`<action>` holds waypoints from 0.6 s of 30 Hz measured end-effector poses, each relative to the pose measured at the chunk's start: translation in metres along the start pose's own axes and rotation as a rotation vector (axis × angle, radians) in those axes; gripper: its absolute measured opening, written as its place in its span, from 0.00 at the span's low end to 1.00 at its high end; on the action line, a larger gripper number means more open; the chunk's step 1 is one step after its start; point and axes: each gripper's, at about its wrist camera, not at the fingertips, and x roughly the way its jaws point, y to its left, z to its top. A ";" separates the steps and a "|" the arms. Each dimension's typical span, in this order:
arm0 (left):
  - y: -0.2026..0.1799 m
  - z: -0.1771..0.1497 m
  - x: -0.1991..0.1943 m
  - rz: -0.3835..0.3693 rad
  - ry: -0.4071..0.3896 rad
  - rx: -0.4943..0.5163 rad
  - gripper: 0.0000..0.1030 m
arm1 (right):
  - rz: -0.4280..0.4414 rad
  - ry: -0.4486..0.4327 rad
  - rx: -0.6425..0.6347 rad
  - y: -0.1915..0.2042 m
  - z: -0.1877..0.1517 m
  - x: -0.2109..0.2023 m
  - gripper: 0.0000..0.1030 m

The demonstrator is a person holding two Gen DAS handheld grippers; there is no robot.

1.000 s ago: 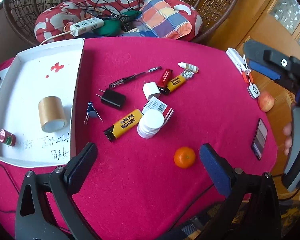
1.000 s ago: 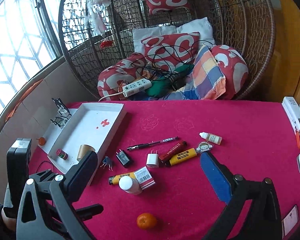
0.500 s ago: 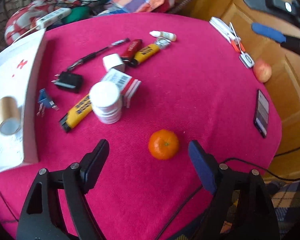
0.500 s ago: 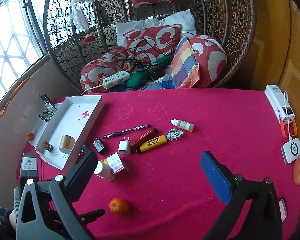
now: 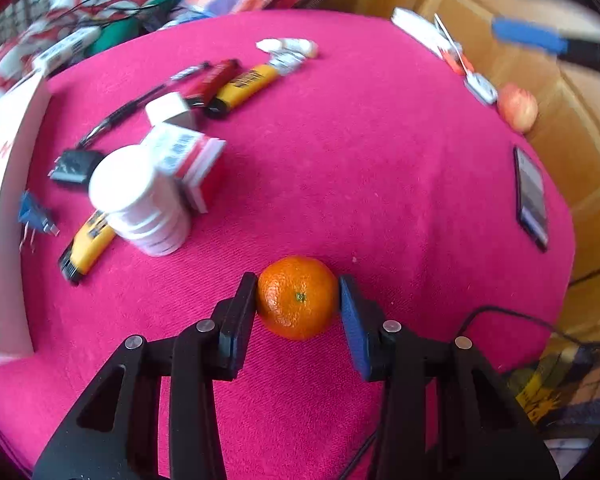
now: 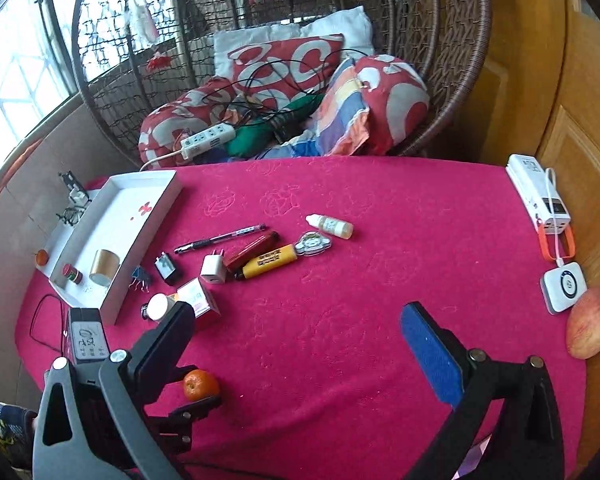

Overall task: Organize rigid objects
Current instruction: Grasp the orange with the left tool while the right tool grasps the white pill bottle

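the left gripper [image 5: 299, 300] is closing across the widest part of the light, soft-skinned, roll-prone mandarin [image 5: 298, 298] on the table [image 5: 380, 184].

Counted on the red table:
One tangerine [image 5: 298, 298], one apple [image 6: 590, 328], two yellow lighters [image 6: 269, 266], one red lighter [image 6: 252, 251], one pen [image 6: 220, 238], two chargers [image 6: 213, 269], one tray [image 6: 148, 240], two bottles [image 6: 332, 227].
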 end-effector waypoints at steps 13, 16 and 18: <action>0.082 -0.030 -0.135 0.133 -0.137 -0.218 0.39 | 0.148 0.152 -0.130 0.080 -0.004 0.062 0.90; 0.100 -0.035 -0.158 0.159 -0.146 -0.257 0.39 | 0.148 0.189 -0.143 0.095 -0.007 0.080 0.75; 0.112 -0.039 -0.173 0.170 -0.149 -0.272 0.39 | 0.122 0.200 -0.177 0.100 -0.005 0.087 0.75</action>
